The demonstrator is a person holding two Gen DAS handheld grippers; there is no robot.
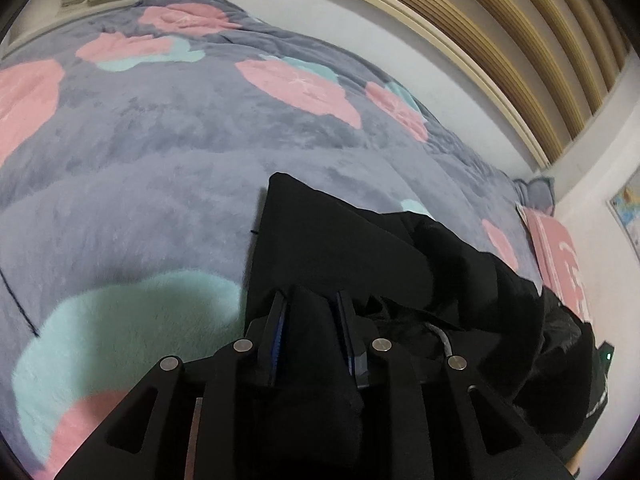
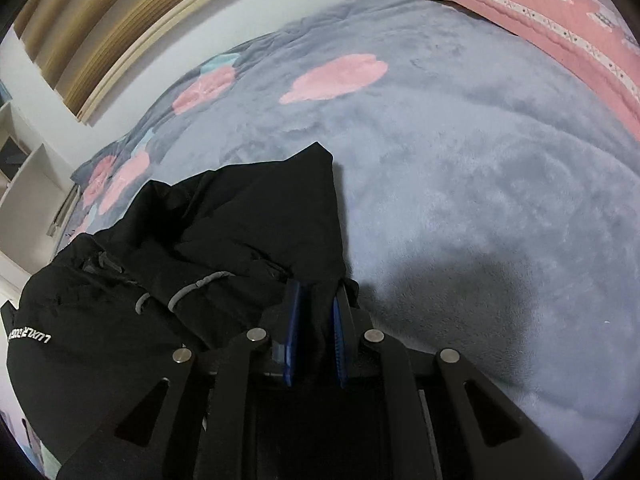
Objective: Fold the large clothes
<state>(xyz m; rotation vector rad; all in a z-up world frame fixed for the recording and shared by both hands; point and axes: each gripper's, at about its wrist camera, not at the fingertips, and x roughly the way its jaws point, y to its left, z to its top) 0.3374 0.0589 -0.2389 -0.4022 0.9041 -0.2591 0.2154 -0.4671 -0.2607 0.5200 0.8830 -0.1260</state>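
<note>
This is a home bedroom, shown by a bed spread with a plush grey blanket [image 1: 168, 152] patterned in pink and mint, a pink pillow [image 2: 560, 20] at one end, and a slatted wooden panel [image 1: 520, 40] on the white wall.

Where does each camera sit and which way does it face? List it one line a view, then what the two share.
Left wrist: on the left gripper, looking down along its fingers at the black jacket on the grey floral blanket.
Right wrist: on the right gripper, angled down at the same jacket, pink pillow beyond.
Shared: jacket, blanket, slatted wall panel.
</note>
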